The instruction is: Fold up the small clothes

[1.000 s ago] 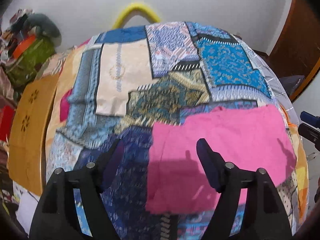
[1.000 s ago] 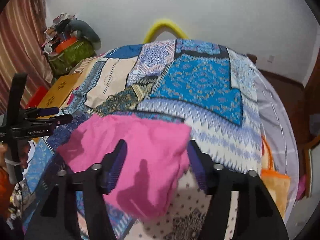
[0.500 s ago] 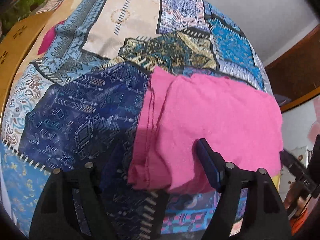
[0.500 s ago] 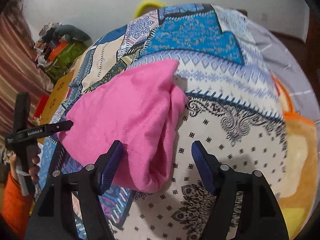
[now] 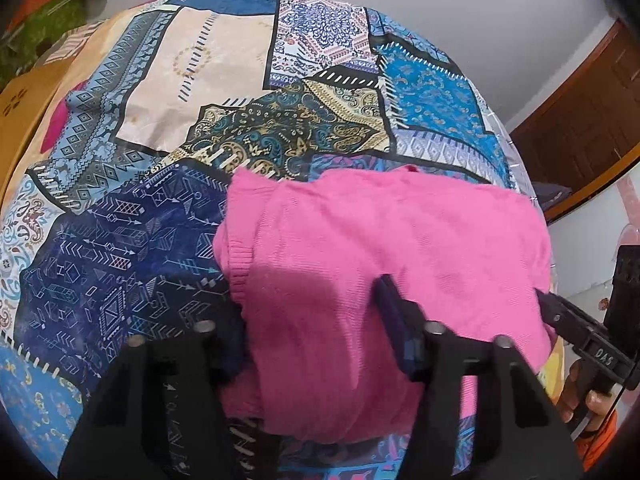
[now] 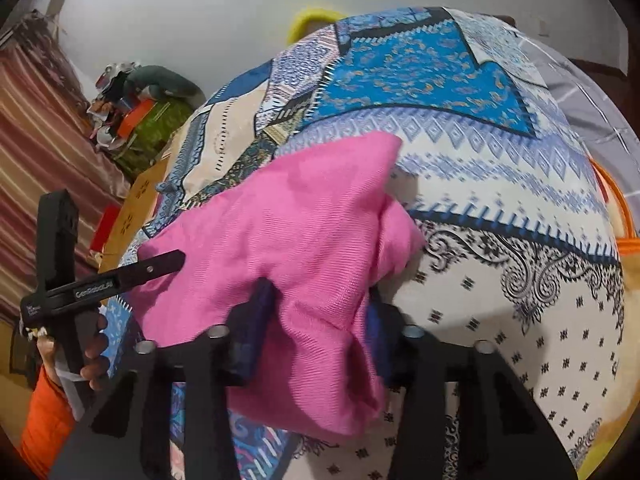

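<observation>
A folded pink garment (image 5: 384, 248) is laid on a patchwork bedspread (image 5: 168, 184), its long axis running across the bed from the left hand's side to the right's. In the left wrist view, a ribbed hem (image 5: 240, 272) is seen on its left edge, turned toward the dark blue patch. The left gripper (image 5: 316, 320) is held with its jaws spread, straddling the near left portion of the garment; its left finger is partly hidden under the cloth edge. In the right wrist view, the right end of the garment (image 6: 304, 240) is bunched and lifted in loose folds. The right gripper (image 6: 320, 320) is set around this bunch with cloth between its jaws, the right finger mostly covered; whether the cloth is actually pinched cannot be told. The near edge of the garment is cut off behind both grippers.
</observation>
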{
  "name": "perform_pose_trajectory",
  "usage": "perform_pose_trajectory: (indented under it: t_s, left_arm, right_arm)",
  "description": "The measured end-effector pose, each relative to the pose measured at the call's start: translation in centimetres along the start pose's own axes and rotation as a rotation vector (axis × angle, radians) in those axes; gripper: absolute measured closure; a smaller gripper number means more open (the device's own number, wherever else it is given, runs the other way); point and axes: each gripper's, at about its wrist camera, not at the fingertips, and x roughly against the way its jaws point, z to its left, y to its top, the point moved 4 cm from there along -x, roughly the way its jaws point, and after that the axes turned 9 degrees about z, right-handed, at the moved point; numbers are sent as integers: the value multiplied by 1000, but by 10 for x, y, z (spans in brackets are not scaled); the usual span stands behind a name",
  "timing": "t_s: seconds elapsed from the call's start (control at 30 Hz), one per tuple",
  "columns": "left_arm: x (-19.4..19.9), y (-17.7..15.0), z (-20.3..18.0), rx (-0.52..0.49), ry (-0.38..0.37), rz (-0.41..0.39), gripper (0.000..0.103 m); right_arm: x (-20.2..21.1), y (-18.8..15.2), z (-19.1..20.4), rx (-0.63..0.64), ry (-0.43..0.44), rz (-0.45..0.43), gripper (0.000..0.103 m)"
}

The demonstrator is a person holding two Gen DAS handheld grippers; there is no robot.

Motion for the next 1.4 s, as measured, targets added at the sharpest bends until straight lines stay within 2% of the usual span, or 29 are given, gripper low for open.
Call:
perform_pose_trajectory:
  t_s: [0.07,0.13,0.33,0.43,0.6,0.77,0.87,1.1,1.4]
  left_arm:
    - [2,1,0,16,-30,7,78]
    - [6,0,-1,34,-65,10,85]
    - [32,-8,-5,34,-47,-27,88]
    - [57,-12,-7,26,-52,-59,89]
    - [115,-22,-10,-20,-10,-159,89]
    - [163,-39,4,-44,38,-237,89]
    - [176,-49,18,-47,56,-251,89]
    - [166,-74,59,-14,69,-195,89]
    - [111,-114,94,14,80,-68,88]
  right_arm:
    - [2,0,5,18,-13,-7,83]
    - [6,0,9,41,-26,-21,88]
    - [32,0,34,95,1,-62,92]
    - [47,1,54,132,4,-81,92]
    - [73,-2,92,193,12,-126,92]
    - [86,-6,124,228,26,-150,93]
    - [82,-12,139,241,34,-142,93]
    - [45,-30,155,245,43,-70,93]
    - [-6,-61,141,236,4,62,92]
